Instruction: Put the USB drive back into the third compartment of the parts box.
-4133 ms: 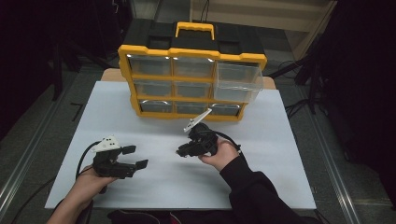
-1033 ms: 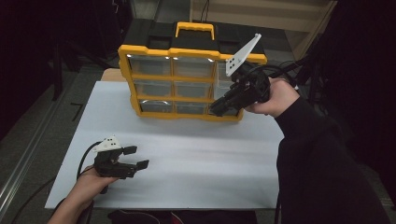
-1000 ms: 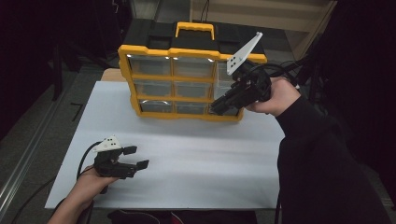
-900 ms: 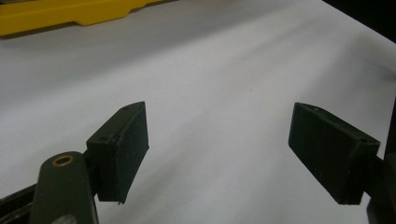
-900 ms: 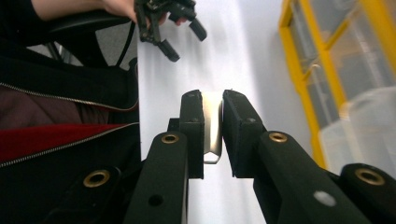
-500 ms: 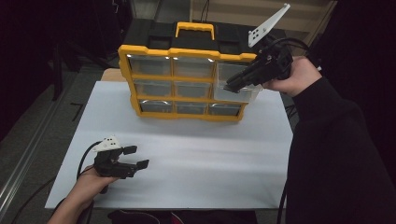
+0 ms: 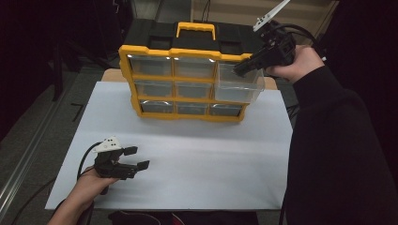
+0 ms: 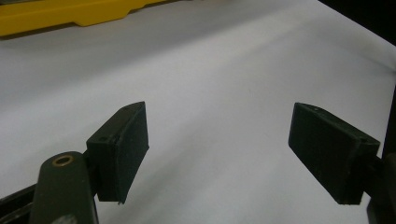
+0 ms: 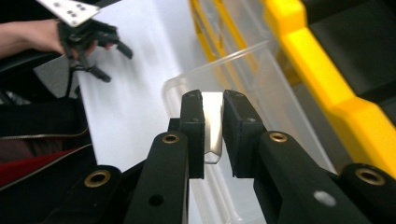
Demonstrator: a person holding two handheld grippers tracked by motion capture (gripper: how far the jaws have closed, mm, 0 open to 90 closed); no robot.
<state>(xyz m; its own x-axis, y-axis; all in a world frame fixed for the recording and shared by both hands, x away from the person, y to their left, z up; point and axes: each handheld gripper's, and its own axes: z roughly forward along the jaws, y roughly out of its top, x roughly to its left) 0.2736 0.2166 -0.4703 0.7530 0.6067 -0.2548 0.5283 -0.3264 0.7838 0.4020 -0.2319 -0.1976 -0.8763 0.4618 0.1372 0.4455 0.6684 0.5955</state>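
Left gripper [image 7: 127,161] idle on the white sheet [image 7: 211,154], jaws wide apart, nothing between them. Right gripper [image 7: 243,69] jaws clamped on the front tab of the clear drawer [image 7: 237,84], which sticks out of the yellow organizer [image 7: 180,54]. Risks: 1 thin tab slips from the pads; a skewed pull jams the drawer or tips the organizer.

the high view looks forward and down from above the person's side of the bench [image 7: 187,154], far enough to take in the yellow drawer box [image 7: 187,84]. the left claw's camera sits low and close over the white top, the box's yellow edge [image 8: 70,14] far off. the right claw's camera looks close along a clear drawer [image 9: 261,84] of that box toward the left claw [image 9: 100,42].
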